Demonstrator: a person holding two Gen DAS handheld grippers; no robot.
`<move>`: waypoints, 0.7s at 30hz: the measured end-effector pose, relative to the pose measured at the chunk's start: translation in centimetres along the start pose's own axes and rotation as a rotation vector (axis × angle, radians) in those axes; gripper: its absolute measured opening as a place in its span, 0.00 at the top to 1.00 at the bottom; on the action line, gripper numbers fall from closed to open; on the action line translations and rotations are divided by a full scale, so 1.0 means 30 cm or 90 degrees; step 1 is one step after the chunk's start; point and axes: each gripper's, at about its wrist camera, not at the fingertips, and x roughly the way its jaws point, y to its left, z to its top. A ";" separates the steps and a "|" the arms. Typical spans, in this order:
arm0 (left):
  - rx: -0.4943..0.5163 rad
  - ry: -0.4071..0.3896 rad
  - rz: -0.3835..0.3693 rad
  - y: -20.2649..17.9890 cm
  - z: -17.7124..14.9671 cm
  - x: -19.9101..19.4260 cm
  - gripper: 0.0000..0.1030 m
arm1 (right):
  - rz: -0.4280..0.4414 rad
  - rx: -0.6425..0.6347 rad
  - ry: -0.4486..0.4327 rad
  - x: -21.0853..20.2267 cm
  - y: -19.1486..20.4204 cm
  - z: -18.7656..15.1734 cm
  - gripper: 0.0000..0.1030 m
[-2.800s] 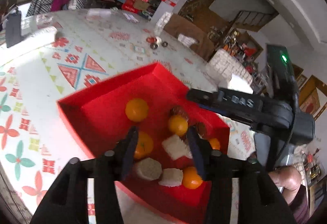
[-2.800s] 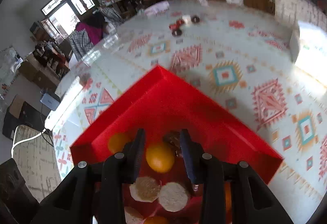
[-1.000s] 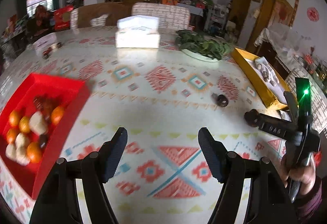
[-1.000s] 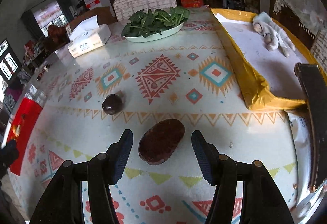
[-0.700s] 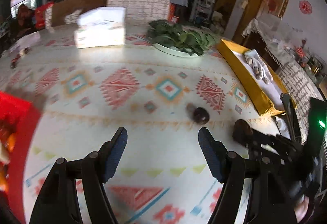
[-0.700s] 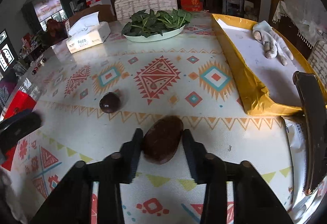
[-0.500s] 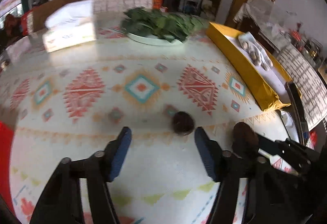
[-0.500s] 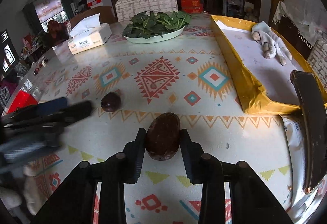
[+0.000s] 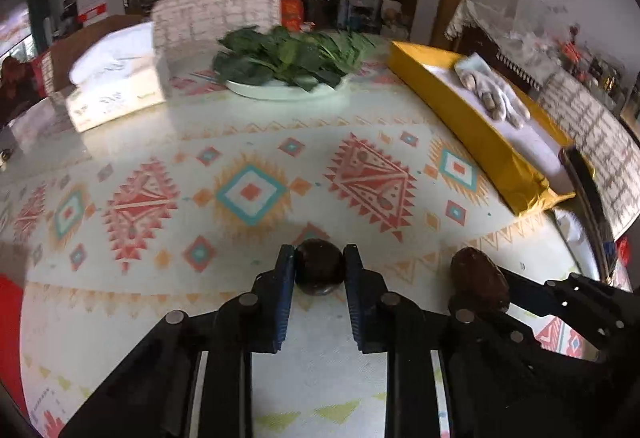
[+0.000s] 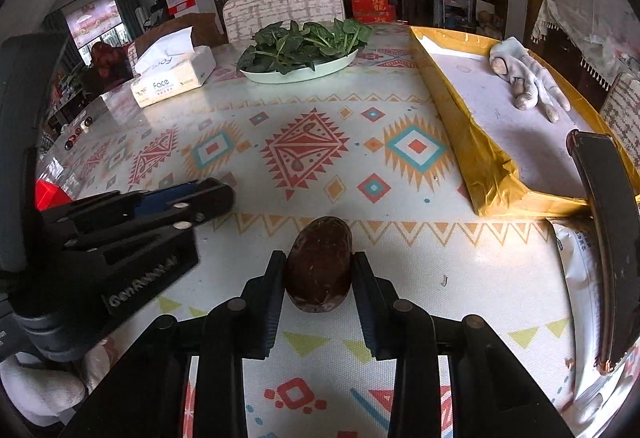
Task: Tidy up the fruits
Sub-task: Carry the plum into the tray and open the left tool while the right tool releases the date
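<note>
Left wrist view: the small round dark fruit (image 9: 319,270) sits on the table (image 9: 248,142) between our left tool (image 9: 319,280), whose pads were wide apart a second ago and now clamp it from both sides. To its right the oval brown fruit (image 10: 319,264) is likewise pinched in our right tool (image 10: 319,292) — that grip closed slightly sooner. Both fruits rest on the cloth, not lifted. We judge both pickups secured, so the carry to the red tray (image 10: 47,194) at far left comes next — well apart from here.
</note>
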 end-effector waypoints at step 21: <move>-0.219 -0.168 0.218 0.514 -0.314 -0.637 0.77 | -0.049 -0.040 -0.060 -0.072 0.056 -0.013 0.65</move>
